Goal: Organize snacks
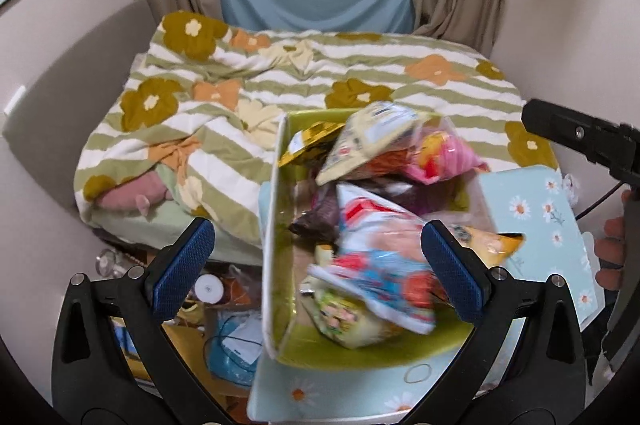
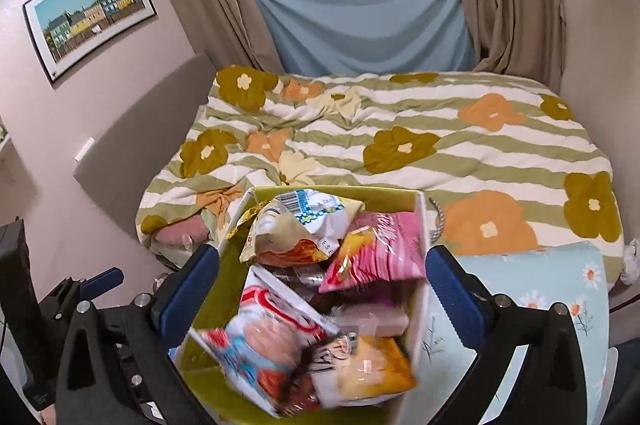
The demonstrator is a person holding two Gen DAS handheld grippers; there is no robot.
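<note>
The left gripper [image 1: 318, 265] pointed steeply downward with its blue-padded fingers [image 1: 182, 271] spread wide and nothing pressed between them. The right gripper [image 2: 322, 295] was tilted down in the same way, its jaws standing at their widest and its pads [image 2: 460, 295] touching nothing. At the right edge of the left wrist view, the person's right hand [image 1: 610, 253] was wrapped around the right gripper's dark handle
</note>
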